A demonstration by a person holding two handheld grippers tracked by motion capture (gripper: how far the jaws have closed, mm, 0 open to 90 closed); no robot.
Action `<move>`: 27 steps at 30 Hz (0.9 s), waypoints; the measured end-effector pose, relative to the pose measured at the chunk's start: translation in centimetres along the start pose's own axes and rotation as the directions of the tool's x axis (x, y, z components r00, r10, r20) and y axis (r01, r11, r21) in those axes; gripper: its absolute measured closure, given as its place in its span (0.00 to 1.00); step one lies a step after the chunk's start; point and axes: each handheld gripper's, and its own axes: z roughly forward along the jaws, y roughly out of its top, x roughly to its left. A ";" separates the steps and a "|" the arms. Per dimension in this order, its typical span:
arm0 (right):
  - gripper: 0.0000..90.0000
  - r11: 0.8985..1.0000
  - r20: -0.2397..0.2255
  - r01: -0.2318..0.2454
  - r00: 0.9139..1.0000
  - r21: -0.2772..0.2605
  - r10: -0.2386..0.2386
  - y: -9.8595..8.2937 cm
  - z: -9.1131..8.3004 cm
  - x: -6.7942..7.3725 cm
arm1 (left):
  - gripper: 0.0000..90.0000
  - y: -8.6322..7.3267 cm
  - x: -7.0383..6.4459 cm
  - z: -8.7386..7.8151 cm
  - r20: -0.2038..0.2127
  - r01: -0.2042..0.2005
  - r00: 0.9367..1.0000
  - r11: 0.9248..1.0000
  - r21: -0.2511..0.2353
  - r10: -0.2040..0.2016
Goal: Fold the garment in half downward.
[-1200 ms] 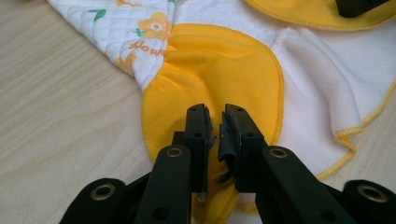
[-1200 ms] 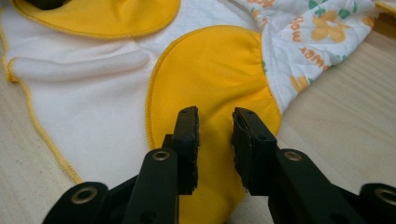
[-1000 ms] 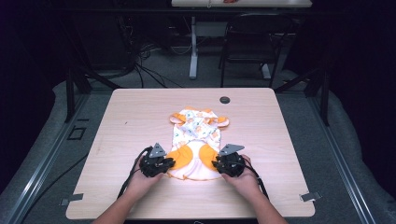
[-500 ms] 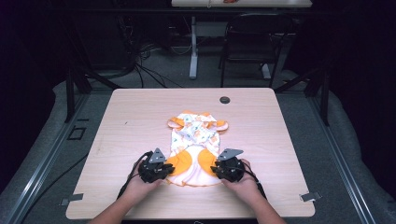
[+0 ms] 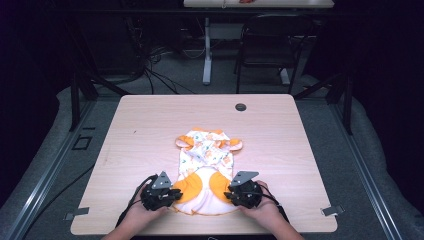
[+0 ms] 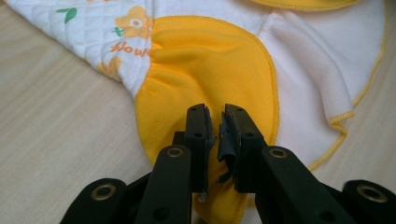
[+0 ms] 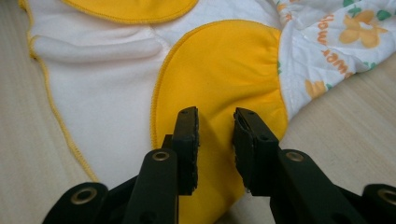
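Note:
A small quilted white garment (image 5: 206, 154) with a flower print and orange leg cuffs lies on the wooden table (image 5: 145, 125), hem toward the front edge. My left gripper (image 5: 174, 193) is at its left orange cuff (image 6: 205, 70); in the left gripper view the left gripper (image 6: 215, 122) has its jaws pinched almost together on that orange fabric. My right gripper (image 5: 228, 194) is at the right orange cuff (image 7: 219, 65); in the right gripper view the right gripper (image 7: 215, 125) has its jaws apart, low over the cuff. A hand holds each gripper.
A black round grommet (image 5: 241, 107) sits in the table near its far edge. Bare wood lies left and right of the garment. Beyond the table stand a dark chair (image 5: 265, 45) and a white table leg (image 5: 207, 55), with cables on the floor.
Both grippers have drawn back toward the table's front edge, and the garment has slid that way and stretched out longer.

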 end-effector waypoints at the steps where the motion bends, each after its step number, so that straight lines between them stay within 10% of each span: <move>1: 0.78 1.000 -0.005 0.001 1.000 0.001 -0.001 -0.1 -0.1 0.1 | 0.88 -0.1 -0.2 -0.1 0.002 0.000 1.000 1.000 -0.001 0.000; 14: 0.77 0.999 -0.018 0.015 1.000 -0.047 -0.016 -0.3 -1.5 1.9 | 0.87 -0.9 -1.6 -1.4 0.055 0.044 0.998 0.999 -0.018 -0.043; 27: 0.80 0.994 0.056 -0.063 0.996 -0.093 0.068 3.1 1.0 -2.6 | 0.84 4.0 3.2 1.9 -0.034 0.052 0.998 0.994 -0.094 -0.055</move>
